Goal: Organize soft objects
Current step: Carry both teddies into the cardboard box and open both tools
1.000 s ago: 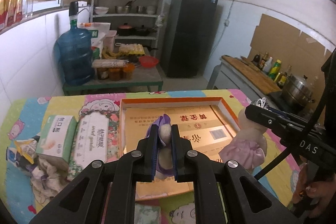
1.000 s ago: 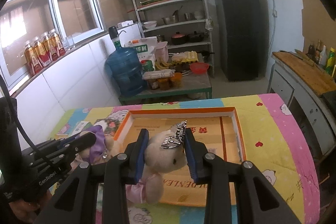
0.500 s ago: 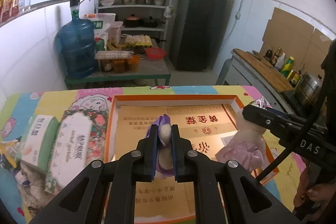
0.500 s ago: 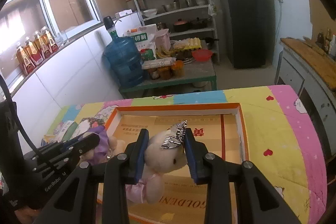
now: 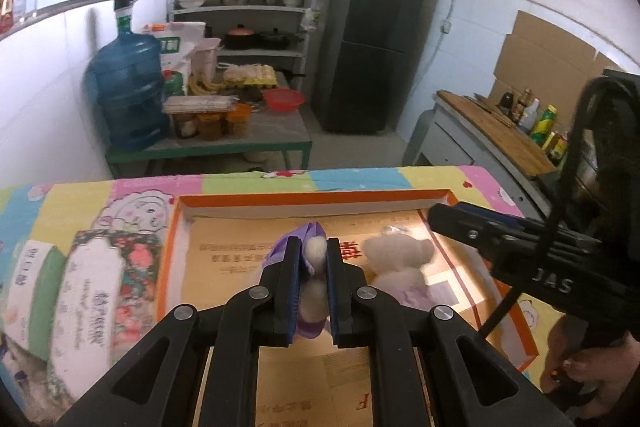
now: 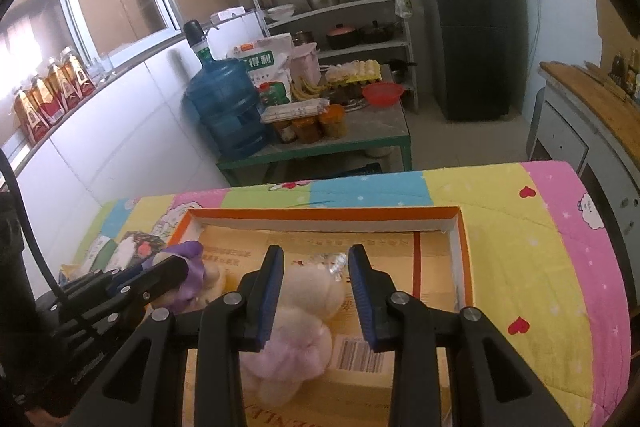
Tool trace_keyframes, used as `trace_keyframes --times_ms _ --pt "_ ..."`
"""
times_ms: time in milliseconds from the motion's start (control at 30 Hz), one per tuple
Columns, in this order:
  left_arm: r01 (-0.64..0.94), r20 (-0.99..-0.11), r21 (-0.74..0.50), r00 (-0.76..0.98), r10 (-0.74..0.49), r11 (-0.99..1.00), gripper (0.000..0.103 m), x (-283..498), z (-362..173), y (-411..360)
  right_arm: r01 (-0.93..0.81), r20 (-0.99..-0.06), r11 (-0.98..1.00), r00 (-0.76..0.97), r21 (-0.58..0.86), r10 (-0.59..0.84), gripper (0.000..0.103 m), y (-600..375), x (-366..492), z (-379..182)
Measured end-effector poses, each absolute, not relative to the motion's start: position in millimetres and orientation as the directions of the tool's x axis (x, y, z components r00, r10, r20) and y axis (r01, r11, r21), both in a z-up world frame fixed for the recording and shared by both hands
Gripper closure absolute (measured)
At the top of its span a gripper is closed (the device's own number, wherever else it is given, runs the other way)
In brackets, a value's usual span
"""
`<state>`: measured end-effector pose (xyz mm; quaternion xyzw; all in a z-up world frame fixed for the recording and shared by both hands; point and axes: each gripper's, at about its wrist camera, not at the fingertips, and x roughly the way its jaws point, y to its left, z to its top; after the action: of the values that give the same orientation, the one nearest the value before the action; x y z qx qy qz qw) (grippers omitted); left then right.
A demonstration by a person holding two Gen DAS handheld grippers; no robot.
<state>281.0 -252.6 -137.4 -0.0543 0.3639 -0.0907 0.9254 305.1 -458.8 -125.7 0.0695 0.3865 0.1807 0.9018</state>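
Note:
My left gripper (image 5: 314, 247) is shut on a small plush toy (image 5: 308, 231) with a purple hood and a white body. It hangs over the left middle of a shallow orange-rimmed cardboard box (image 5: 312, 199). My right gripper (image 6: 316, 259) is shut on a beige plush bear (image 6: 308, 295) in a pink dress, with a silver crown on its head. The bear hangs low over the box floor, just right of the purple toy (image 6: 192, 251). In the left wrist view the bear (image 5: 396, 255) shows under the right gripper's finger (image 5: 460, 223).
The box (image 6: 320, 215) lies on a table under a colourful patchwork cloth (image 6: 520, 227). Two tissue packs (image 5: 92, 287) lie left of the box. A person's hand (image 5: 576, 367) holds the right gripper. Beyond the table's far edge stand a low bench and a blue water bottle (image 6: 224, 107).
Both grippers have moved forward and down over the box, each still holding its toy. The bear now hangs closer to the purple toy and nearer the box floor.

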Motion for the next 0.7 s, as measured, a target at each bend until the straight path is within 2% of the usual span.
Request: trace_keyframes --times_ms 167,300,400,433,467,567,700 --pt "0.174 -0.672 -0.184 0.696 -0.253 0.967 0.091 287.2 -144.4 -260.7 -0.248 -0.692 0.927 0.617 0.282 0.375 0.068 -465.5 311.0 -140.1" --pt "0.204 -0.678 -0.204 0.676 -0.289 0.957 0.086 287.8 -150.4 -265.1 -0.219 -0.708 0.931 0.605 0.292 0.365 0.068 -471.9 309.8 -148.4" --pt "0.213 -0.686 -0.220 0.660 -0.306 0.952 0.058 288.4 -154.0 -265.4 -0.206 -0.708 0.930 0.604 0.305 0.366 0.068 -476.2 305.8 -149.6" --pt "0.208 -0.690 -0.232 0.653 -0.311 0.950 0.046 288.4 -155.3 -264.3 -0.197 -0.706 0.929 0.606 0.312 0.366 0.068 -478.5 304.1 -149.3" --pt "0.202 -0.691 -0.240 0.651 -0.313 0.950 0.040 287.7 -155.6 -262.8 -0.191 -0.704 0.927 0.607 0.322 0.369 0.068 -480.7 302.5 -149.2" --pt "0.194 -0.662 -0.239 0.684 -0.306 0.951 0.030 280.8 -149.2 -258.8 -0.176 -0.703 0.927 0.610 0.330 0.366 0.068 -482.4 299.6 -147.0" --pt "0.208 -0.642 -0.222 0.704 -0.303 0.953 0.028 270.3 -137.4 -259.8 -0.158 -0.700 0.929 0.618 0.335 0.357 0.068 -486.6 290.6 -143.7"
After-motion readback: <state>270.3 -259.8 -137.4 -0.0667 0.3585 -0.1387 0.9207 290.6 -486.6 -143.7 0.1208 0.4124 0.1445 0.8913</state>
